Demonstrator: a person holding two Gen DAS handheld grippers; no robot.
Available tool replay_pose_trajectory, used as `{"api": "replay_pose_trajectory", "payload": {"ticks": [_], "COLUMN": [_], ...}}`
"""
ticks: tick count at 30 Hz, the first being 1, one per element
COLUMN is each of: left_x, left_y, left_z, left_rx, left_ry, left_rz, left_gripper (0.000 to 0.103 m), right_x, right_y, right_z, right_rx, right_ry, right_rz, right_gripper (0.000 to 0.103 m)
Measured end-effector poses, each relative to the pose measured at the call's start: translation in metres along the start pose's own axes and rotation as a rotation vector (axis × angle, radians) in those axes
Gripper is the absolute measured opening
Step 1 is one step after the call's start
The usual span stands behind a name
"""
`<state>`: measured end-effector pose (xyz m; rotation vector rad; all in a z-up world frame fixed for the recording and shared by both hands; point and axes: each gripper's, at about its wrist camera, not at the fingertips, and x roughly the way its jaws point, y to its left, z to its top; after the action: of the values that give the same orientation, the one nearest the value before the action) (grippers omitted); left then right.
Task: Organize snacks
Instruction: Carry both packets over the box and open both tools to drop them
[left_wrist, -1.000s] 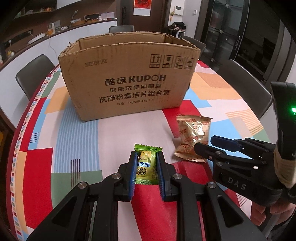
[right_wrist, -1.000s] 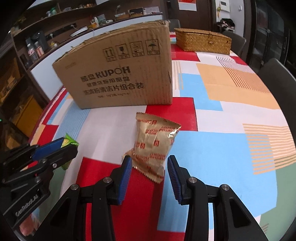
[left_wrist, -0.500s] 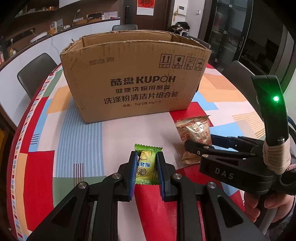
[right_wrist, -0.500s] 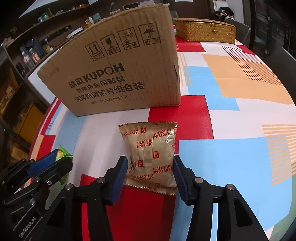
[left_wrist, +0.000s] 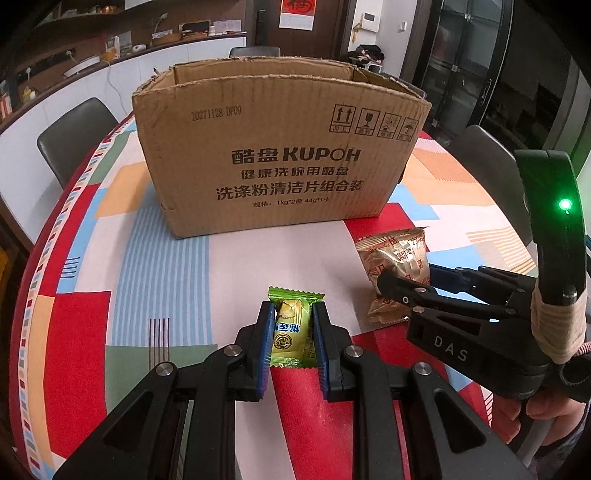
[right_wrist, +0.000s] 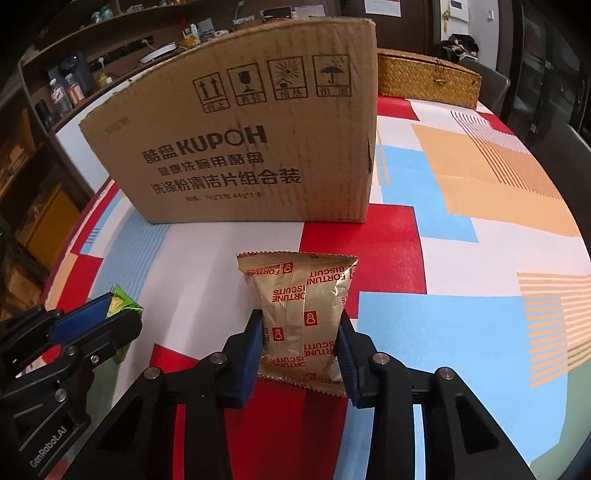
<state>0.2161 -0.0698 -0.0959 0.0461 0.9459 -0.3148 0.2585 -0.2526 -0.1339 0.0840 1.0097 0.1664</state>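
Observation:
My left gripper is shut on a small green and yellow candy packet, held above the table in front of the open cardboard box. My right gripper is shut on a gold fortune biscuit packet, lifted off the table. In the left wrist view the gold packet and the right gripper are at right. In the right wrist view the left gripper with the green packet is at left, and the box stands just ahead.
The round table has a colourful patchwork cloth. A woven basket sits behind the box at right. Dark chairs ring the table, with one at the right.
The right gripper closed on the gold biscuit packet and lifted it. Both grippers have risen and moved closer to the box. The left gripper kept its hold on the green packet.

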Motion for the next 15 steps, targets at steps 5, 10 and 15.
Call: {"api": "replay_pose_trajectory", "payload": {"ticks": [5, 10, 15], "left_x": [-0.014, -0.034, -0.053], "left_y": [0.002, 0.002, 0.002], "left_z": [0.0, 0.002, 0.009], "left_rx": [-0.01, -0.012, -0.012], "left_ry": [-0.026, -0.068, -0.109], "left_rz": [-0.006, -0.007, -0.013], "left_gripper": [0.021, 0.021, 0.021], "right_x": [-0.015, -0.036, -0.058], "right_y": [0.003, 0.006, 0.01], "right_z": [-0.001, -0.001, 0.004], "right_rx": [-0.013, -0.019, -0.015], "right_ry": [-0.035, -0.075, -0.121], "right_rz": [-0.008, -0.005, 0.008], "right_gripper": [0.038, 0.037, 0.038]}}
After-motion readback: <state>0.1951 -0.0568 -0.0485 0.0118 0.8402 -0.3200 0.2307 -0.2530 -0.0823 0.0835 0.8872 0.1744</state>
